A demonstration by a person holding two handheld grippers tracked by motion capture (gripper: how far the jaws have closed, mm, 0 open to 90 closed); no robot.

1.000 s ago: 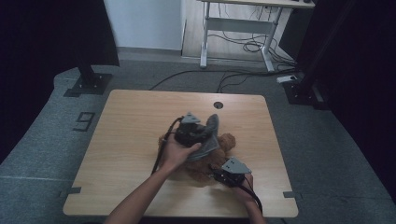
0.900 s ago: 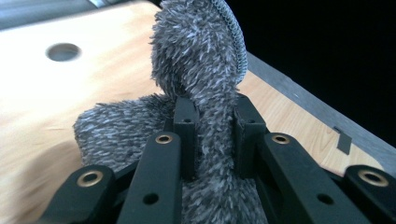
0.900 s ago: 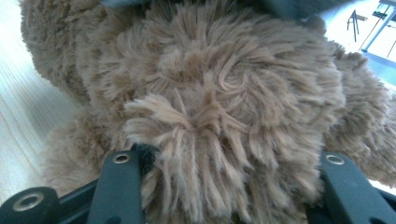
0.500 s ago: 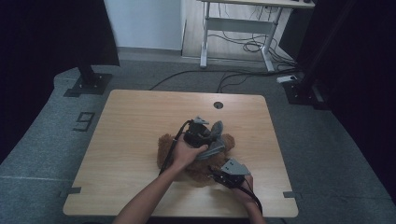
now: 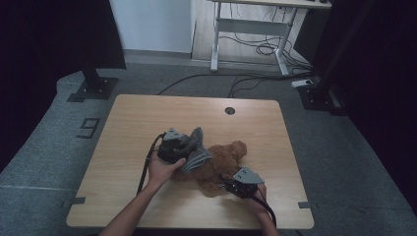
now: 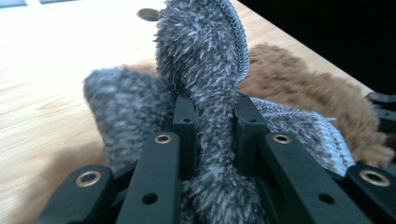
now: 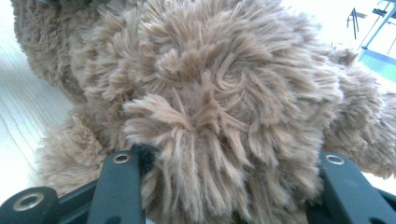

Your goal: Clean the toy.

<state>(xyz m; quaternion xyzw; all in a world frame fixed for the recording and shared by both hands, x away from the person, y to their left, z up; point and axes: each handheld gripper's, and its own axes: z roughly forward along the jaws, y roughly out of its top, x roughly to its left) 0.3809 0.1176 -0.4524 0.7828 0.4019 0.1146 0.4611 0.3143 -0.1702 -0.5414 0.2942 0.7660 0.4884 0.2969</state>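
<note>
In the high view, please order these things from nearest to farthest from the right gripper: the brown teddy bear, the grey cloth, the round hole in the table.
From the right gripper, at the table's near right:
1. Brown teddy bear: between its jaws, table middle.
2. Grey cloth: on the bear's left, clamped in the left gripper.
3. Round hole: near the far edge.

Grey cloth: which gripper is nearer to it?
Left. The left gripper is shut on the grey cloth, pinching a fold above the brown teddy bear. The right gripper grips the bear's fur at its near side, apart from the cloth.
</note>
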